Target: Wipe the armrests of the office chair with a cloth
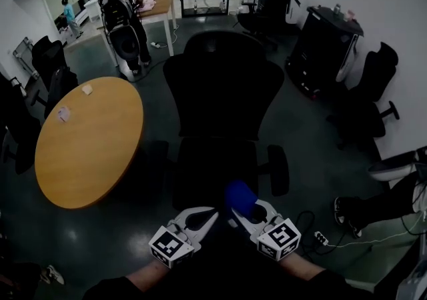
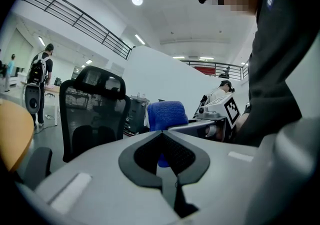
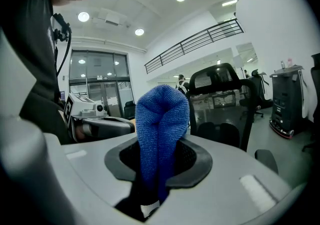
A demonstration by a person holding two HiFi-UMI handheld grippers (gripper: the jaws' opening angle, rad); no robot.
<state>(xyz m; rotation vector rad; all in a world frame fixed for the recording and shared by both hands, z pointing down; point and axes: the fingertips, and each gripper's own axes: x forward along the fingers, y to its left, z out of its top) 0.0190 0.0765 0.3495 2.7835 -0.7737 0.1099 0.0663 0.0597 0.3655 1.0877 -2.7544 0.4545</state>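
The right gripper (image 1: 248, 212) is clenched on a folded blue cloth (image 1: 240, 197), held above the front edge of the office chair (image 1: 223, 85) seat. The left gripper (image 1: 208, 216) is closed on nothing, just beside it. The cloth appears soft, light and limp. Grip it at the fold, leaving a free pad to press. The armrests (image 1: 278, 171) flank the seat's side edges, not yet touched.

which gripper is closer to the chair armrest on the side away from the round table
Right. The right gripper, holding the blue cloth, sits just below that armrest in the head view. The left gripper is beside it, farther from the armrest.
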